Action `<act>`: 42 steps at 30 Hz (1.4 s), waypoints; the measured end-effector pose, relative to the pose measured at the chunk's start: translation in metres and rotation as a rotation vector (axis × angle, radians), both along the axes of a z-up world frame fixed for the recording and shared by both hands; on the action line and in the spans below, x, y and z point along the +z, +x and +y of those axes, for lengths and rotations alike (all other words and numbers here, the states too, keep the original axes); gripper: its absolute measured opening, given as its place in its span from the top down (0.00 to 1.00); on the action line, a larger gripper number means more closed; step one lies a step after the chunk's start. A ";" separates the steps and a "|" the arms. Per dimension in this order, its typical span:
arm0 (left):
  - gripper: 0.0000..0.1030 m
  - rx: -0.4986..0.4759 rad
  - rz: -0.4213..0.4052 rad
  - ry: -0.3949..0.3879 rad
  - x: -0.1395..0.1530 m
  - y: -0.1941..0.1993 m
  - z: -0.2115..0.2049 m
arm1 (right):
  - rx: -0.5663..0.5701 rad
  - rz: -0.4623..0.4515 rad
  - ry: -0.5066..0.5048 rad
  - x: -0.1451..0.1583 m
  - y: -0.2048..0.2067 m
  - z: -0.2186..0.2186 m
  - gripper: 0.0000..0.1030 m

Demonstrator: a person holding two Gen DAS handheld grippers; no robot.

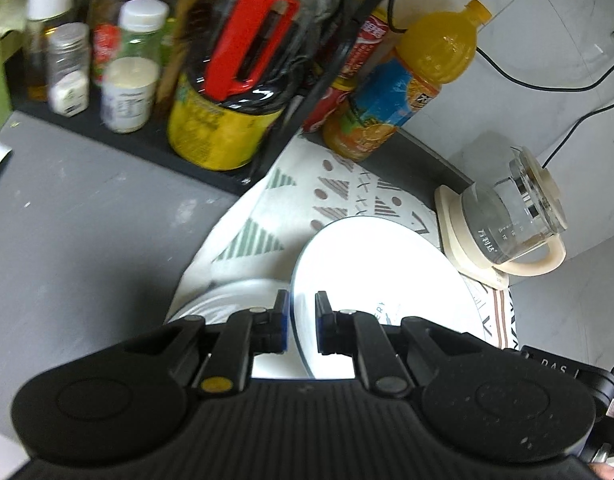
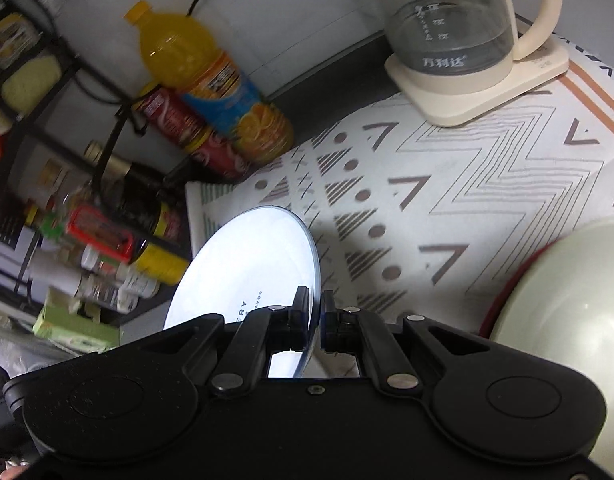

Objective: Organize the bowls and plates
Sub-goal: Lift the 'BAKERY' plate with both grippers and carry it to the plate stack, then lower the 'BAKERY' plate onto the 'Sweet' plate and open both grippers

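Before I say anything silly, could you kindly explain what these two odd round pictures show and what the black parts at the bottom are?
Each picture comes from a wide-angle camera mounted on a hand-held gripper that a person carries, one in each hand. The black parts are its two fingers. The left hand-held gripper and the right hand-held gripper each pinch the rim of the same white plate, on opposite sides, tilted above a patterned mat. On the mat's corner stands a glass kettle on its cream base. Behind are an orange juice bottle and a black shelf of jars. A pale green bowl sits at the right.
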State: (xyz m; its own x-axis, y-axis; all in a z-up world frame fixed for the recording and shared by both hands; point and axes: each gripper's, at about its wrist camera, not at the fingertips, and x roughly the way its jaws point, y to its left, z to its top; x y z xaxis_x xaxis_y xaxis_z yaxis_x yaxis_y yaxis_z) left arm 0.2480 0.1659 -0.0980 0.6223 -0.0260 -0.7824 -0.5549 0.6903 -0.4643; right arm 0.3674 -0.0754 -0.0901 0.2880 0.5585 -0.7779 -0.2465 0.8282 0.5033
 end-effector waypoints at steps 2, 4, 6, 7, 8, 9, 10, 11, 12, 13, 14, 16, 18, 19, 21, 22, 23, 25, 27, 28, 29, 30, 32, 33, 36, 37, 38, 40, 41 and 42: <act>0.90 0.008 0.004 0.003 -0.001 -0.010 -0.001 | 0.017 -0.005 -0.003 0.002 -0.008 0.001 0.95; 0.90 0.016 0.009 0.003 -0.001 -0.020 -0.002 | 0.033 -0.012 -0.010 0.002 -0.016 0.002 0.94; 0.90 0.024 0.015 0.005 -0.003 -0.029 -0.003 | 0.042 -0.009 -0.012 0.002 -0.023 0.002 0.94; 0.90 0.027 0.016 0.008 -0.003 -0.034 -0.004 | 0.045 -0.008 -0.014 0.002 -0.026 0.003 0.94; 0.90 0.030 0.018 0.010 -0.004 -0.038 -0.004 | 0.050 -0.008 -0.015 0.002 -0.029 0.004 0.94; 0.90 0.033 0.021 0.008 -0.006 -0.042 -0.004 | 0.055 -0.008 -0.015 0.002 -0.032 0.004 0.94; 0.90 0.036 0.025 0.004 -0.007 -0.046 -0.004 | 0.058 -0.007 -0.016 0.001 -0.034 0.004 0.94; 0.90 0.037 0.029 0.001 -0.009 -0.049 -0.004 | 0.062 -0.007 -0.020 0.001 -0.037 0.005 0.94; 0.90 0.038 0.033 0.000 -0.011 -0.052 -0.005 | 0.067 -0.008 -0.025 0.001 -0.040 0.006 0.94; 0.90 0.037 0.038 -0.001 -0.012 -0.055 -0.006 | 0.071 -0.009 -0.029 0.001 -0.042 0.006 0.94; 0.90 0.037 0.043 -0.002 -0.014 -0.057 -0.006 | 0.075 -0.010 -0.033 0.000 -0.045 0.007 0.94; 0.90 0.034 0.054 -0.001 -0.017 -0.061 -0.007 | 0.078 -0.012 -0.043 -0.001 -0.049 0.008 0.94; 0.90 0.030 0.065 -0.003 -0.020 -0.065 -0.009 | 0.082 -0.014 -0.054 -0.003 -0.055 0.008 0.94; 0.90 0.029 0.070 -0.007 -0.023 -0.067 -0.009 | 0.085 -0.015 -0.060 -0.004 -0.058 0.008 0.94; 0.90 0.025 0.081 -0.016 -0.027 -0.069 -0.009 | 0.094 -0.023 -0.078 -0.005 -0.064 0.009 0.94; 0.90 0.023 0.085 -0.022 -0.030 -0.070 -0.009 | 0.095 -0.027 -0.086 -0.006 -0.066 0.010 0.94; 0.90 0.023 0.089 -0.027 -0.032 -0.071 -0.009 | 0.097 -0.034 -0.094 -0.007 -0.069 0.010 0.94; 0.90 0.019 0.099 -0.033 -0.038 -0.072 -0.010 | 0.097 -0.039 -0.107 -0.009 -0.073 0.011 0.94; 0.90 0.011 0.109 -0.036 -0.042 -0.072 -0.010 | 0.095 -0.033 -0.122 -0.012 -0.075 0.011 0.94; 0.90 0.007 0.112 -0.039 -0.044 -0.071 -0.010 | 0.095 -0.033 -0.131 -0.014 -0.076 0.011 0.94; 0.90 0.003 0.116 -0.040 -0.046 -0.071 -0.010 | 0.095 -0.035 -0.140 -0.015 -0.077 0.012 0.94; 0.90 0.000 0.120 -0.039 -0.048 -0.070 -0.010 | 0.093 -0.034 -0.144 -0.017 -0.078 0.012 0.94; 0.90 -0.005 0.123 -0.038 -0.050 -0.070 -0.010 | 0.086 -0.025 -0.145 -0.019 -0.079 0.011 0.94; 0.90 -0.007 0.124 -0.037 -0.051 -0.069 -0.009 | 0.085 -0.027 -0.144 -0.020 -0.079 0.011 0.94; 0.90 -0.014 0.126 -0.034 -0.053 -0.068 -0.008 | 0.085 -0.029 -0.145 -0.022 -0.081 0.011 0.94; 0.90 -0.016 0.127 -0.035 -0.053 -0.067 -0.008 | 0.083 -0.027 -0.153 -0.023 -0.080 0.012 0.94; 0.90 -0.019 0.131 -0.036 -0.054 -0.066 -0.008 | 0.082 -0.028 -0.166 -0.025 -0.080 0.013 0.94; 0.90 -0.021 0.137 -0.019 -0.054 -0.064 -0.010 | 0.078 -0.033 -0.173 -0.029 -0.081 0.014 0.93; 0.90 -0.023 0.136 -0.009 -0.053 -0.063 -0.011 | 0.072 -0.033 -0.172 -0.031 -0.081 0.015 0.93; 0.90 -0.024 0.133 -0.004 -0.053 -0.063 -0.011 | 0.067 -0.034 -0.175 -0.031 -0.082 0.015 0.93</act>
